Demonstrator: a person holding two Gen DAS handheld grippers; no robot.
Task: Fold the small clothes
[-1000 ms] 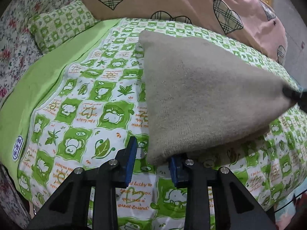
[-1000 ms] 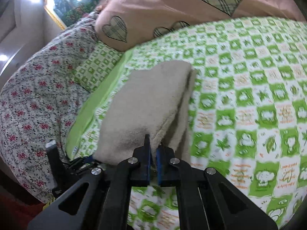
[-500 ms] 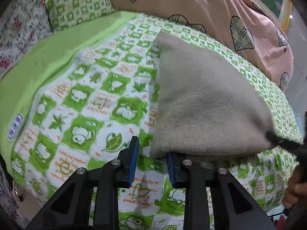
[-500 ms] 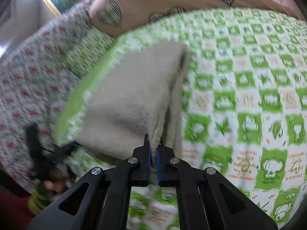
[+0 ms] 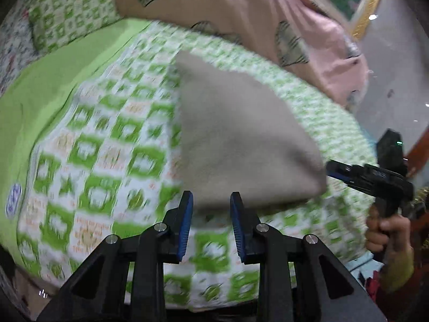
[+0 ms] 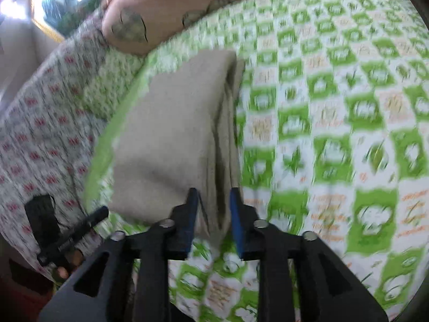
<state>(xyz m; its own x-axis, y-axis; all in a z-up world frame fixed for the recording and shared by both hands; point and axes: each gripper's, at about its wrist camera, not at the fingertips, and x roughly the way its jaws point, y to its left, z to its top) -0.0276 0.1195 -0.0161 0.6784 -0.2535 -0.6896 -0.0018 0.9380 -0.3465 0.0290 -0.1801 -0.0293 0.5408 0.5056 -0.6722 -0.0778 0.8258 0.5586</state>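
A beige folded cloth (image 5: 241, 139) lies on the green-and-white patterned bedspread (image 5: 102, 147). My left gripper (image 5: 210, 201) hangs just over the cloth's near corner. Its jaws are opening; the cloth's edge shows between the tips, and the pads do not press on it. In the right wrist view the same cloth (image 6: 177, 134) runs away from my right gripper (image 6: 214, 191). Those jaws are opening too, with the cloth's layered corner loose between the blue pads. The right gripper (image 5: 331, 167) also shows beside the cloth's right corner, held by a hand (image 5: 386, 230). The left gripper (image 6: 103, 211) shows at the lower left.
A pink quilt with plaid hearts (image 5: 268, 8) is heaped at the head of the bed. A green checked pillow (image 5: 67, 13) lies at the far left on a floral sheet (image 6: 34, 123). The bed's edge runs just below both grippers.
The right gripper's jaws, shut on the cloth's corner before, now stand apart and the cloth rests on the bed. The left gripper has risen and tipped, so more of the bed shows.
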